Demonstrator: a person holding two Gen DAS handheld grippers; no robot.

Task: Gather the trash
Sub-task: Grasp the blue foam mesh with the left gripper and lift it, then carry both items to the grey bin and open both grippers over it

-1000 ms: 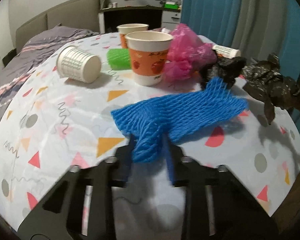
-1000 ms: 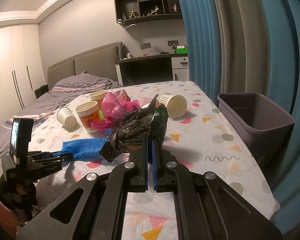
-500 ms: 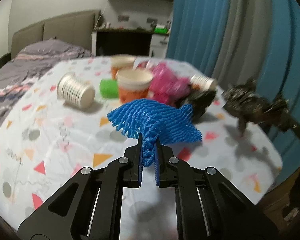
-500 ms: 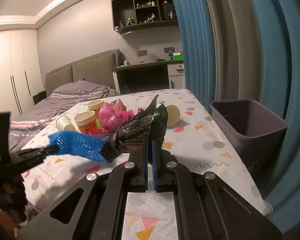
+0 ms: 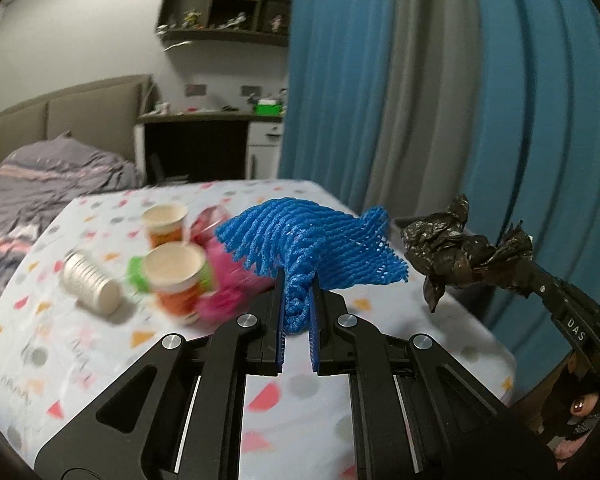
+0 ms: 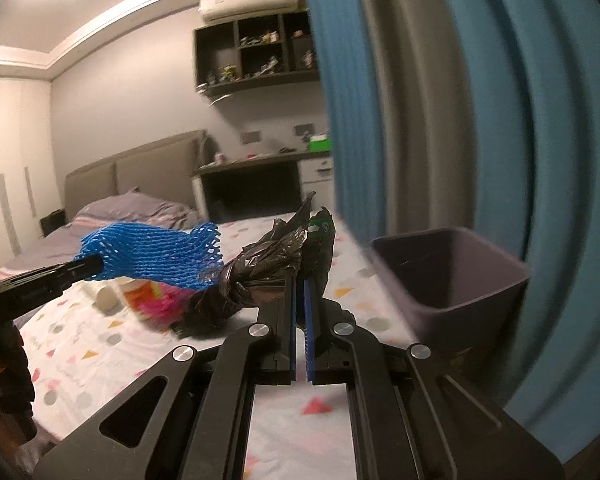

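My left gripper (image 5: 298,280) is shut on a blue foam net (image 5: 312,242) and holds it in the air above the table; the net also shows in the right wrist view (image 6: 152,256). My right gripper (image 6: 299,280) is shut on a crumpled black plastic bag (image 6: 268,272), also lifted, seen at the right of the left wrist view (image 5: 460,252). A dark grey bin (image 6: 452,280) stands open at the table's right edge, right of the black bag. Paper cups (image 5: 176,272), a fallen white cup (image 5: 90,284) and a pink bag (image 5: 224,292) lie on the table below.
The table has a white patterned cloth (image 5: 100,360). Blue and grey curtains (image 5: 420,100) hang close on the right. A bed (image 5: 40,184) and a desk (image 5: 204,140) stand behind the table. A green object (image 5: 134,276) lies by the cups.
My left gripper closed on the blue net and lifted it off the table, moving up and right. My right gripper rose with the black bag and moved toward the bin.
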